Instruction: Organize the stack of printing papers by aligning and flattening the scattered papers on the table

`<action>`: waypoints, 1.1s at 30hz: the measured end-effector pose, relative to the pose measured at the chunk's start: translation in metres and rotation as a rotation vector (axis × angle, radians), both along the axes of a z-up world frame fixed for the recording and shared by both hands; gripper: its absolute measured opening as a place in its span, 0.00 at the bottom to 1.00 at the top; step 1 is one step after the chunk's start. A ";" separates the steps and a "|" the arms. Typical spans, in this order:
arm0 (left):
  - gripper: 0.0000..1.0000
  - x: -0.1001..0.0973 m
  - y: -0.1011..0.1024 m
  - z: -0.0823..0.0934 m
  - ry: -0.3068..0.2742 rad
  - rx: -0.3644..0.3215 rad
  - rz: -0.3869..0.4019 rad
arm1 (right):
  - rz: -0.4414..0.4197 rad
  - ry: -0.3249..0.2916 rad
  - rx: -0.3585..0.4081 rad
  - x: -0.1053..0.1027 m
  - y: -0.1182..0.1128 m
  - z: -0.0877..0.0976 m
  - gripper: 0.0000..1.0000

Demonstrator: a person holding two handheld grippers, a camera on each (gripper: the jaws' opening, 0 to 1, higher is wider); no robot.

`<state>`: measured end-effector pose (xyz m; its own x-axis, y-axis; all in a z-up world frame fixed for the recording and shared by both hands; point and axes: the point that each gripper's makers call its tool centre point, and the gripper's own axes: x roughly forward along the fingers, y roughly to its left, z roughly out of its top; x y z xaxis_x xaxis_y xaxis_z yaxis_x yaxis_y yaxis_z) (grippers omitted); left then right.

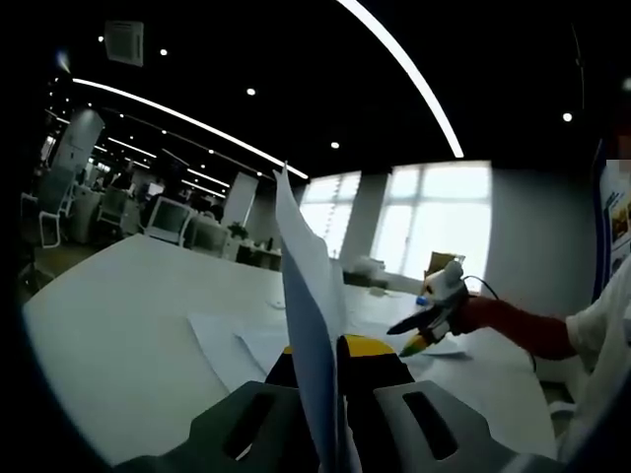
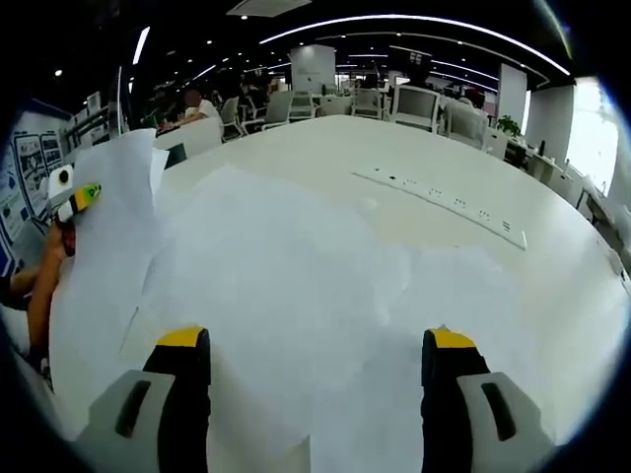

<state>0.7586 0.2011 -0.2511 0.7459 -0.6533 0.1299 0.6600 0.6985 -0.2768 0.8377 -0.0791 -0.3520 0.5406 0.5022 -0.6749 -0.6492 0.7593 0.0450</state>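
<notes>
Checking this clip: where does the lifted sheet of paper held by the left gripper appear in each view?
Left gripper view: the lifted sheet stands edge-on at centre, clamped in the left gripper.
Right gripper view: it is held up at the left edge, beside the left gripper.
Shared landmark: the white table.

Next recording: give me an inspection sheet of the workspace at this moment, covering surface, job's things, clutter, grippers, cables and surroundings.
Surface: large white table, built-in socket strip.
Job's things: loose white paper sheets spread flat on the table; one raised white sheet standing on edge.
Clutter: nothing seen.
Grippers: left gripper shut on the raised sheet; right gripper open above the flat sheets, jaws wide apart.
Cables: thin black cable at the right gripper.
Surroundings: open office, chairs, ceiling light strips, bright windows.
</notes>
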 end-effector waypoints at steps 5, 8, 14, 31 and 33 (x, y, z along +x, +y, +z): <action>0.06 -0.001 -0.001 0.000 -0.001 0.001 0.000 | -0.003 0.017 -0.004 0.000 -0.001 -0.006 0.83; 0.06 -0.001 -0.001 -0.001 -0.001 0.002 0.000 | -0.002 0.017 -0.005 0.000 -0.001 -0.007 0.83; 0.06 0.000 0.000 -0.001 0.000 0.002 0.000 | -0.003 0.010 -0.010 0.001 0.000 -0.008 0.83; 0.06 0.000 -0.001 -0.001 0.002 0.003 0.000 | 0.075 -0.084 0.026 -0.003 0.015 -0.008 0.72; 0.06 0.000 -0.002 0.000 0.000 0.002 -0.002 | 0.075 -0.086 0.029 -0.001 0.015 -0.008 0.71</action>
<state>0.7584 0.1993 -0.2516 0.7447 -0.6549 0.1285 0.6612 0.6979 -0.2751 0.8371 -0.0641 -0.3595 0.5561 0.5619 -0.6124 -0.7064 0.7078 0.0080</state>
